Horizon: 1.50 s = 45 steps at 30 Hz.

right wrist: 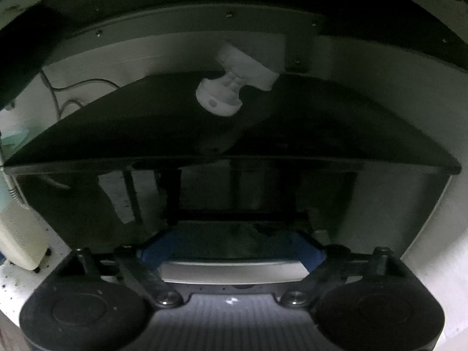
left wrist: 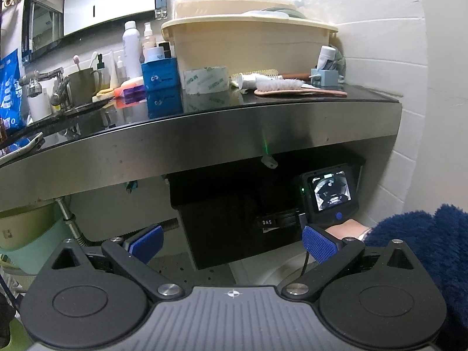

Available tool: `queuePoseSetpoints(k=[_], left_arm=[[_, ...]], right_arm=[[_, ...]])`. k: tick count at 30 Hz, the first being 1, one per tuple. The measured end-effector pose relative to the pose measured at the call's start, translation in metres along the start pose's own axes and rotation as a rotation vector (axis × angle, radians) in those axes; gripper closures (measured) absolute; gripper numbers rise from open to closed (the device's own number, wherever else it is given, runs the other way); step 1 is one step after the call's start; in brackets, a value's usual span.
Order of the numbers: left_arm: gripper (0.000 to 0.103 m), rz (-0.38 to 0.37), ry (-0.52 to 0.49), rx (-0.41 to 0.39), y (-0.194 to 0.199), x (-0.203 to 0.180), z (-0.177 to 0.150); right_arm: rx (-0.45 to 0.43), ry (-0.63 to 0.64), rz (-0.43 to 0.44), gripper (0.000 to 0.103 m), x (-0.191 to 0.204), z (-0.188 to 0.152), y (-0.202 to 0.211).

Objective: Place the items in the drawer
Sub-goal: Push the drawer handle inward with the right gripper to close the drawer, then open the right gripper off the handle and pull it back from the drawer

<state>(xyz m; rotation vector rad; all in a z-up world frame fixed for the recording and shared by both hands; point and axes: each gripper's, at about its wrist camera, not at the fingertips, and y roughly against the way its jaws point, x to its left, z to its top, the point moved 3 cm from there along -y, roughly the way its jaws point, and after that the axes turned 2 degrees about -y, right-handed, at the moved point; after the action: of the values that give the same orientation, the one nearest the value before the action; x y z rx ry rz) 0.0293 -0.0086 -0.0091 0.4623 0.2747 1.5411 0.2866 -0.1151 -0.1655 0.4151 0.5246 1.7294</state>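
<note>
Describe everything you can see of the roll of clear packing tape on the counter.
The roll of clear packing tape is a wide ring of glossy, see-through film with pale green printing repeated around it. It stands on its flat side on the dark, glossy countertop, which mirrors it. The blue printed box stands close on its left and the beige plastic tub is behind it; whether either touches it cannot be told.

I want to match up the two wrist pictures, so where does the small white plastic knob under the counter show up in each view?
Left wrist view: the small white plastic knob is small, just above centre, under the brushed steel counter edge.
Right wrist view: the knob is large, upper middle, left of centre.
Shared landmark: the glossy black drawer unit directly below the knob in both.
</note>
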Motion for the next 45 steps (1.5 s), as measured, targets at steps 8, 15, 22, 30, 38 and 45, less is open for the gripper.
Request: queuePoseSetpoints(k=[8, 15, 22, 30, 38, 45], left_arm=[[0.000, -0.007, 0.011, 0.016, -0.004, 0.001, -0.001], [0.000, 0.003, 0.016, 0.019, -0.005, 0.003, -0.001], [0.000, 0.028, 0.021, 0.013, -0.002, 0.006, -0.001], [0.001, 0.030, 0.024, 0.017, -0.002, 0.006, 0.000], [0.001, 0.069, 0.030, 0.070, -0.008, 0.008, 0.001], [0.000, 0.113, 0.041, 0.067, 0.001, 0.016, 0.010]], right_arm=[[-0.016, -0.050, -0.003, 0.010, -0.004, 0.002, 0.025], [-0.019, -0.050, 0.009, 0.006, -0.001, 0.004, 0.077], [0.012, -0.042, -0.004, 0.006, -0.006, 0.010, 0.141], [0.000, -0.048, -0.045, 0.007, -0.017, -0.002, 0.206], [0.021, -0.060, -0.054, 0.007, -0.020, 0.004, 0.246], [0.058, -0.060, -0.043, 0.007, -0.016, 0.016, 0.256]])
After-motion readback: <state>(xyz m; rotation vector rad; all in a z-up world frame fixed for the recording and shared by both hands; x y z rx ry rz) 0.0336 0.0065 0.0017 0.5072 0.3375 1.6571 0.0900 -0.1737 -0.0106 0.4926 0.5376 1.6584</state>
